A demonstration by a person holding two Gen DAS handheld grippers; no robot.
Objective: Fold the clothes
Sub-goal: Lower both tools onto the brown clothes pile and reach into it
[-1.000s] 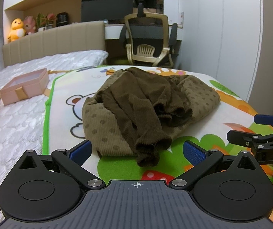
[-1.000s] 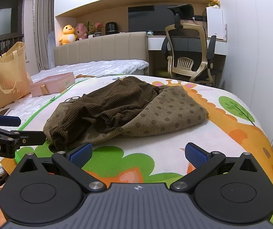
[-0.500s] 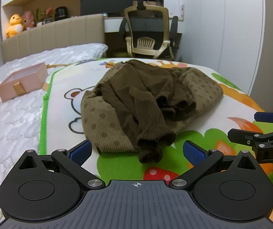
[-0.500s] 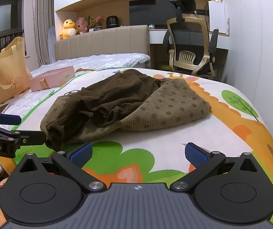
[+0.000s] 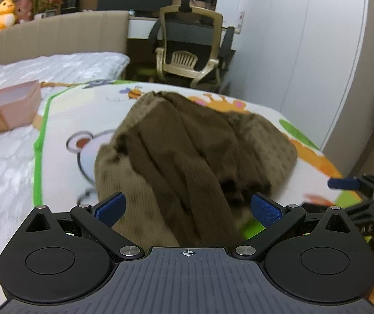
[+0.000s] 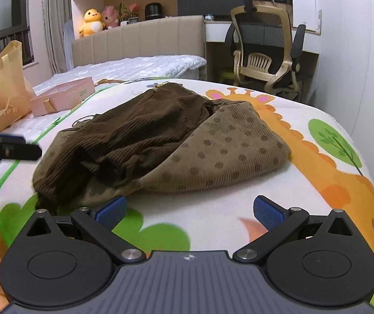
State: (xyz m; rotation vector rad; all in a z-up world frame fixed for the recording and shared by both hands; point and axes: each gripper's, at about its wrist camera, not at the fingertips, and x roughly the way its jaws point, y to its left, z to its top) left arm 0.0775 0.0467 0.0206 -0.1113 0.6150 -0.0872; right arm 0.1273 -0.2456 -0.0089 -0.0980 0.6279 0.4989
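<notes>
The crumpled brown corduroy garment (image 5: 187,157) lies directly ahead of the spread, empty left claw (image 5: 187,206), nearer than the spread right claw (image 6: 189,209).

The left gripper (image 5: 187,205) is held level with jaws spread wide; the right gripper (image 6: 189,209) is likewise held wide apart.

The brown garment (image 6: 160,141) is ribbed corduroy cloth, matt; the printed mat (image 6: 318,183) under it looks smooth and soft.
</notes>
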